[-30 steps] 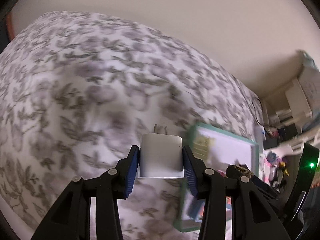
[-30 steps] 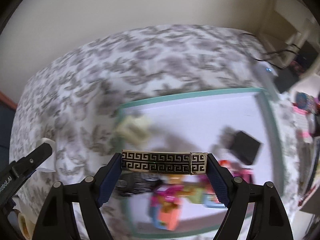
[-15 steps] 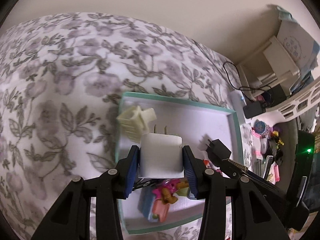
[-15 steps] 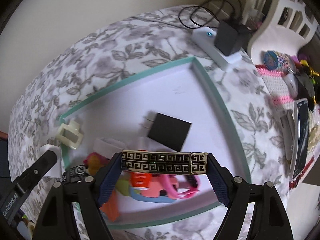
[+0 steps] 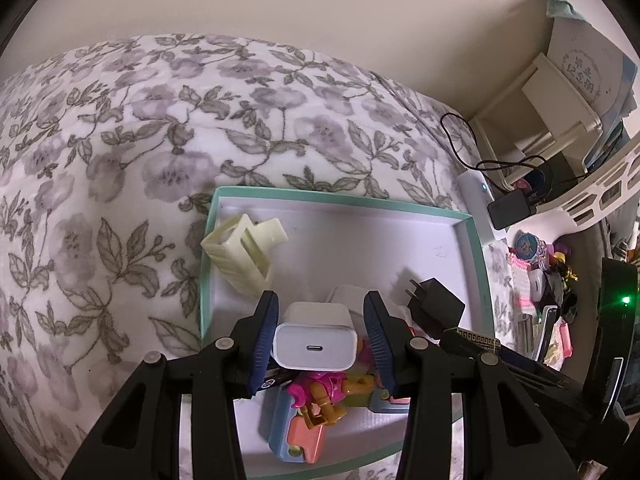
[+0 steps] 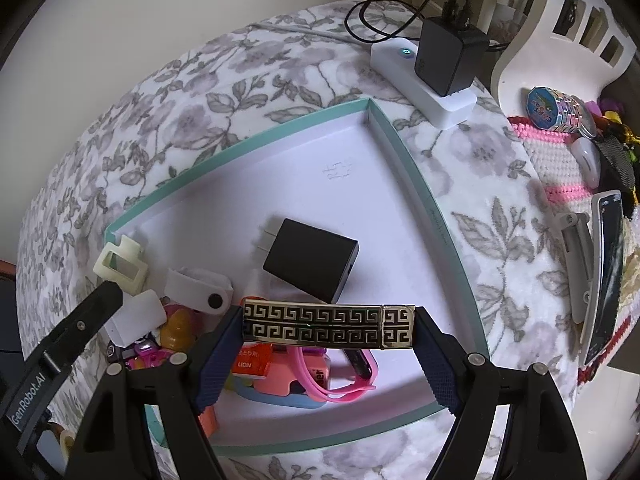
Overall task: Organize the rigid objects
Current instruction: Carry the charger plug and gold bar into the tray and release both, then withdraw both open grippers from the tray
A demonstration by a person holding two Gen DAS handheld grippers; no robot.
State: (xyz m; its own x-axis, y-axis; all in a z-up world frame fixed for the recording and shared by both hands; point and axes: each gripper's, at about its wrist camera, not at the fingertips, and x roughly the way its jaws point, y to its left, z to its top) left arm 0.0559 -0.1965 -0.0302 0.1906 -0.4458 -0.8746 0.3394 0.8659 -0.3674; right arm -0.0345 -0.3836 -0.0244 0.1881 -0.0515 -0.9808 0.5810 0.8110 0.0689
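My left gripper (image 5: 320,340) is shut on a white charger (image 5: 314,344), whose port end faces the camera. It hangs over the near part of a teal-rimmed tray (image 5: 340,196). My right gripper (image 6: 328,344) is shut on a black and gold patterned bar (image 6: 328,326), held by its ends above the same tray (image 6: 420,200). Inside the tray lie a black charger (image 6: 310,256), a cream plastic holder (image 5: 244,252), a white clip with a black button (image 6: 200,290) and a heap of colourful toys (image 5: 316,400) with a pink band (image 6: 320,384).
The tray rests on a floral bedspread (image 5: 120,160). Beyond its far right corner sits a white power strip (image 6: 424,80) with a black adapter and cables. To the right are a phone (image 6: 606,272), a pink knitted mat (image 6: 560,160) and small trinkets.
Both grippers came from over the bedspread to above the tray, then steadied. The white charger has tipped between the left pads: its prongs showed before, its port end shows now.
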